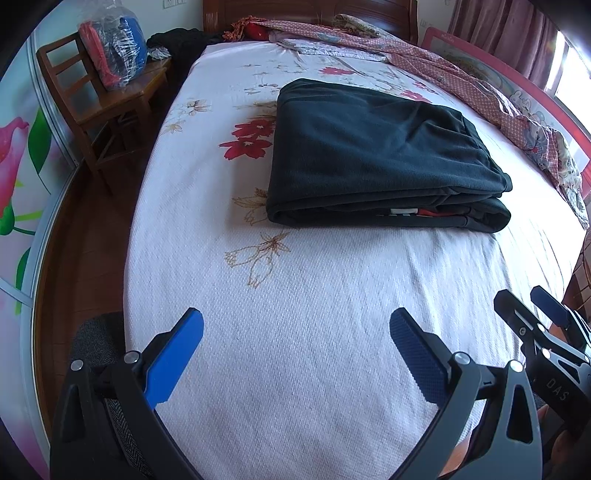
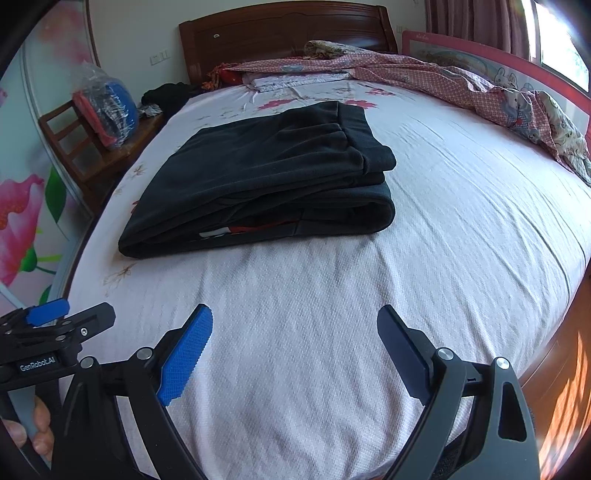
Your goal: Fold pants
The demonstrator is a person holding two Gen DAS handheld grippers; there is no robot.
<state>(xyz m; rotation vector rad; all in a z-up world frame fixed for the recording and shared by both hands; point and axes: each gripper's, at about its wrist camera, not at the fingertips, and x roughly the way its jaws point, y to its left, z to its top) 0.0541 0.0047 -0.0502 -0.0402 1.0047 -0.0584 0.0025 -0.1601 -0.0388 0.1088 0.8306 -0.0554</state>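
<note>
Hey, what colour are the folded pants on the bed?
Black folded pants; the left wrist view shows them best, slightly teal-tinted there.

Home bedroom. Bed (image 2: pixel 461 229) with floral sheet fills the frame centre, wooden headboard (image 2: pixel 284 40) at top, rumpled quilt (image 2: pixel 461 85) upper right. Wooden chair (image 1: pixel 92 107) upper left, curtains (image 1: pixel 506 33) top right.
</note>
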